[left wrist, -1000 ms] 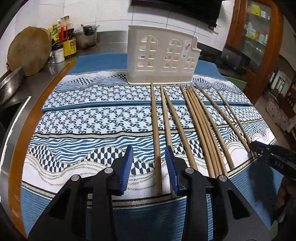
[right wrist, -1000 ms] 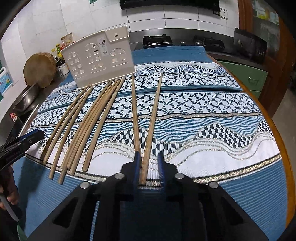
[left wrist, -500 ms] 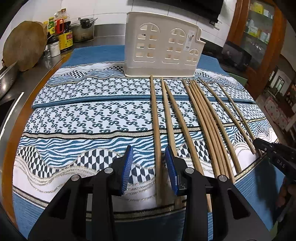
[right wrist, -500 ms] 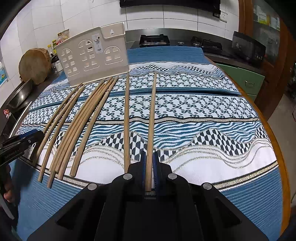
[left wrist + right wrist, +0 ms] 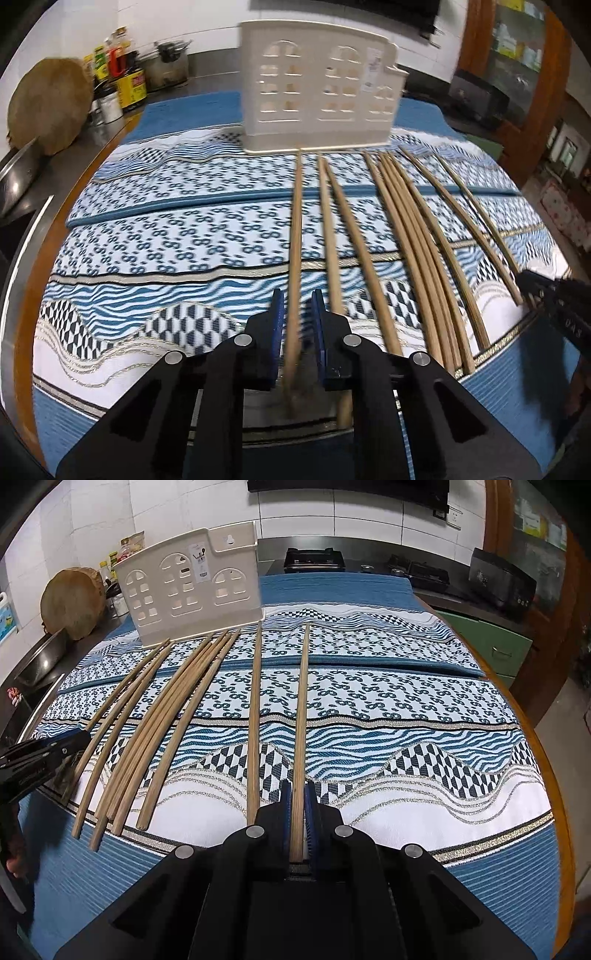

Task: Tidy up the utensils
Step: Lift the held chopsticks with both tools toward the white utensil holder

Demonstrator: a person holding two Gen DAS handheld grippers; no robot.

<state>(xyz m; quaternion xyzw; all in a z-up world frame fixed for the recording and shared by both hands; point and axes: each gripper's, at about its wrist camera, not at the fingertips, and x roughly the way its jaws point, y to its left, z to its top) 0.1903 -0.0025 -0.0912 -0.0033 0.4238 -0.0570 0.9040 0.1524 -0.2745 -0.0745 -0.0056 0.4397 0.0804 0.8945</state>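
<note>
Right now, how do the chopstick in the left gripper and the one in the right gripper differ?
The left gripper is closing around the leftmost chopstick, gaps visible beside it; the right gripper is shut on the rightmost chopstick. The leftmost's far tip reaches the cream holder; the rightmost's lies clear. Both are plain wood on the patterned cloth.

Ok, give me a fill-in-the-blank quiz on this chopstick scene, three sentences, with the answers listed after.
1. The right tool is shut on a single wooden ____.
2. The cream utensil holder has cutouts shaped like arched ____.
3. A chopstick lies between the closing jaws of the ____ tool.

Missing words: chopstick; windows; left
</note>
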